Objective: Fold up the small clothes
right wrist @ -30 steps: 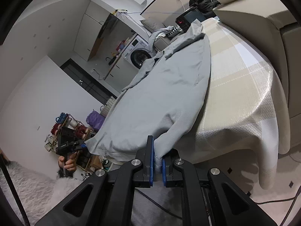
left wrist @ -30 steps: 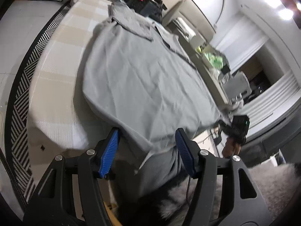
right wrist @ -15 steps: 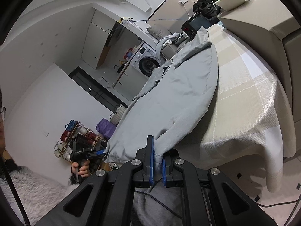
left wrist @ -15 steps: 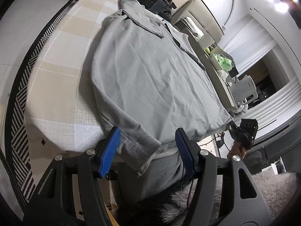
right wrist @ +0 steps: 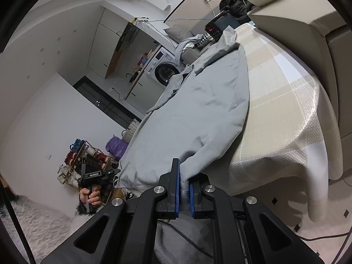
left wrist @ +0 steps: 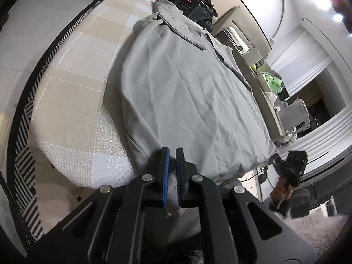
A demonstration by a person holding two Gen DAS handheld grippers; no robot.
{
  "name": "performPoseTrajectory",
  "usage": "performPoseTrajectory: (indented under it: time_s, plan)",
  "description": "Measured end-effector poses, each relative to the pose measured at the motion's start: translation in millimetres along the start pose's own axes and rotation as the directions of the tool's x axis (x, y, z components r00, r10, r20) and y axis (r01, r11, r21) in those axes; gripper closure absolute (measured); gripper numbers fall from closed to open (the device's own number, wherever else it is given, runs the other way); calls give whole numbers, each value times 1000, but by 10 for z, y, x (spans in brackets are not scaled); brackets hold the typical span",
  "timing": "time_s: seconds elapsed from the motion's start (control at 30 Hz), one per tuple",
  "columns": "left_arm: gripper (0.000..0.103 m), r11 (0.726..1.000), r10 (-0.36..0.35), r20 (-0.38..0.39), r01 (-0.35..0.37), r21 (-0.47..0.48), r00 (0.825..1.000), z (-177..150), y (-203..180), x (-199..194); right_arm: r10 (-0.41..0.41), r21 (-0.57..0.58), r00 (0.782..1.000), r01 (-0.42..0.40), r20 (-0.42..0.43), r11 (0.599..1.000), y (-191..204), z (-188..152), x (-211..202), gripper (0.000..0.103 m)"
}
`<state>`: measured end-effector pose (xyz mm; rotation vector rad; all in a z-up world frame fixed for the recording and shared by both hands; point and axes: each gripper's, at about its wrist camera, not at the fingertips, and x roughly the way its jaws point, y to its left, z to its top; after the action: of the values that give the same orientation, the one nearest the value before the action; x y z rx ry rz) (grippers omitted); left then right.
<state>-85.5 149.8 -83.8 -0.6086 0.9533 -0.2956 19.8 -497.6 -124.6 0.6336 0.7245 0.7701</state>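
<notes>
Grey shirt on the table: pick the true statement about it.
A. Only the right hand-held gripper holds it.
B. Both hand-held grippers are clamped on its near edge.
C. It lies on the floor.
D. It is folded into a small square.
B: the left hand-held gripper and the right hand-held gripper each pinch the near edge of the grey shirt, which is spread on the checked tablecloth.

My left wrist camera sits just behind my left gripper (left wrist: pixel 172 151), looking down its fingers across the near edge of the checked table (left wrist: pixel 72 101) toward the far end, where a dark device with a red display (left wrist: pixel 190 3) stands. My right wrist camera rides behind my right gripper (right wrist: pixel 183 167), low at the table's other near corner, tilted and facing the same far end. Both sit close to the grey shirt (left wrist: pixel 187 88) and share it, the table and the device; each also catches the opposite gripper beyond the hem
</notes>
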Motion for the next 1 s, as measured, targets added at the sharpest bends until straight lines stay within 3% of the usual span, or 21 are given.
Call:
performPoseTrajectory:
  time_s: [1.0]
  plan:
    - [100, 1000, 8, 51, -6, -28, 999, 81, 44, -51, -31, -3, 1000, 31, 2, 1000, 4, -14, 48, 96]
